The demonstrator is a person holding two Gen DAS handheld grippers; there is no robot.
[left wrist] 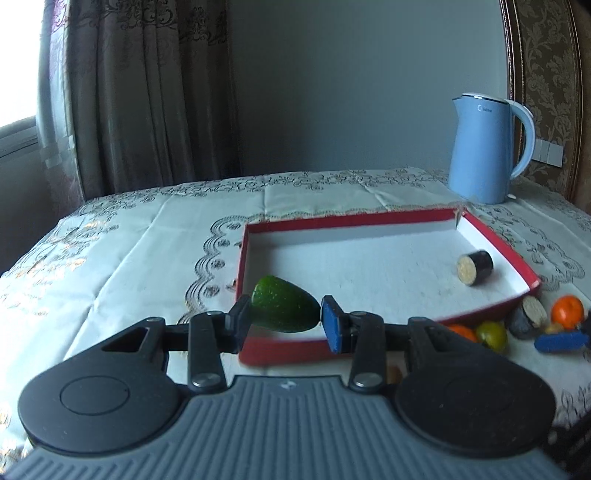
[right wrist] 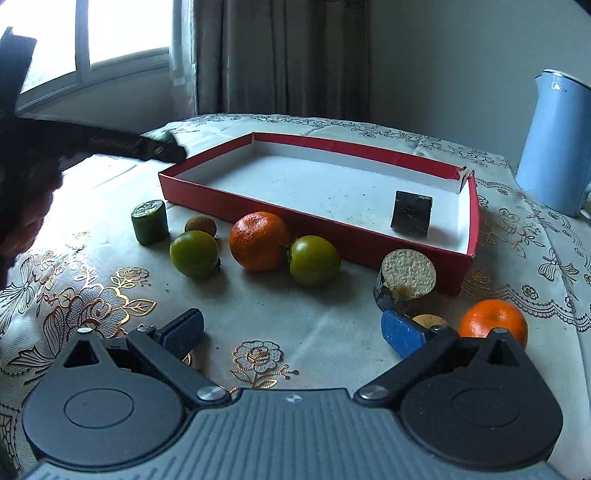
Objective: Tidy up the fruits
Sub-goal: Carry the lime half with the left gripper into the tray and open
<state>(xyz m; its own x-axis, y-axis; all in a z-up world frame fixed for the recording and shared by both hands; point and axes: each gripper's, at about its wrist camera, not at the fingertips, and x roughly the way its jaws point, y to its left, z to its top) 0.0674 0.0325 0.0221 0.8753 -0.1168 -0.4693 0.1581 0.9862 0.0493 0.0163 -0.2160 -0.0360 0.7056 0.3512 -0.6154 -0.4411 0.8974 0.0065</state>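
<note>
Left wrist view. Backdrop: grey wall, heavy patterned curtain (left wrist: pixel 147 92) at ten o'clock, pale blue plastic kettle (left wrist: pixel 487 147) at two o'clock. Surface: cream embroidered tablecloth (left wrist: pixel 122 240), creased, scalloped stitching. Centre: shallow red cardboard tray (left wrist: pixel 369 218), white lining, one far corner torn. Inside it, toward three o'clock, a short dark cylinder (left wrist: pixel 475 266) lying on its side, pale grainy cut face toward you. Your left gripper (left wrist: pixel 284 317) is clenched on a green, speckled, cone-shaped fruit piece (left wrist: pixel 284 306), pads pressing on both its ends; it hangs over the tray's near left corner.

Right wrist view. Same cloth, gold-thread flowers (right wrist: pixel 122 291) at nine o'clock; window (right wrist: pixel 122 33) at eleven. Your right gripper (right wrist: pixel 295 332) is released, jaws spread wide, nothing between them, above bare cloth. Items outside the tray, along its near wall:
- green cylinder (right wrist: pixel 149 222), upright, ten o'clock;
- small brown round fruit (right wrist: pixel 200 225);
- two smooth green round fruits (right wrist: pixel 194 254) (right wrist: pixel 314 260);
- dimpled orange (right wrist: pixel 259 240) between them, touching the right one;
- dark chunk with spongy tan face (right wrist: pixel 406 278), one o'clock;
- second orange (right wrist: pixel 493 321), three o'clock, beside the blue right pad (right wrist: pixel 400 338).
</note>
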